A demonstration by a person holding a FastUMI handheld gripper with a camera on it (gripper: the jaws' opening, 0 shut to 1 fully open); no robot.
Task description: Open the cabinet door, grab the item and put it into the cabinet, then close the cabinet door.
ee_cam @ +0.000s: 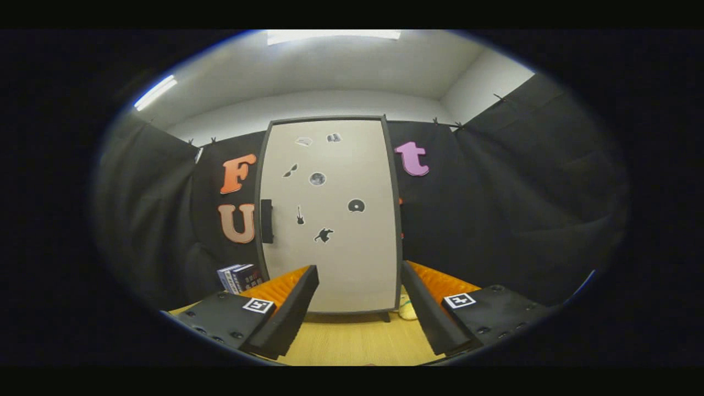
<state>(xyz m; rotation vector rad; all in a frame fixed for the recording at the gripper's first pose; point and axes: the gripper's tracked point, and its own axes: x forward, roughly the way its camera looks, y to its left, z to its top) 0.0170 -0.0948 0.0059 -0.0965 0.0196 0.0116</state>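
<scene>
A small stack of boxes (240, 276) with dark and pale printed sides stands at about ten o'clock from the left finger (275, 319), beside the cabinet's lower left corner; that finger covers its base and the print is too small to make out. The cabinet (330, 217) stands upright straight ahead at twelve o'clock on the wooden tabletop (352, 344), its pale door (357, 264) closed, with a black handle (267, 221) on its left edge and several small dark stickers on the front. The gripper (360, 316) hangs wide open with nothing between its fingers. At one o'clock, just inside the right finger (434, 316), a small pale yellowish item (407, 311) lies by the cabinet's lower right corner, half hidden by that finger and too blurred to identify.
</scene>
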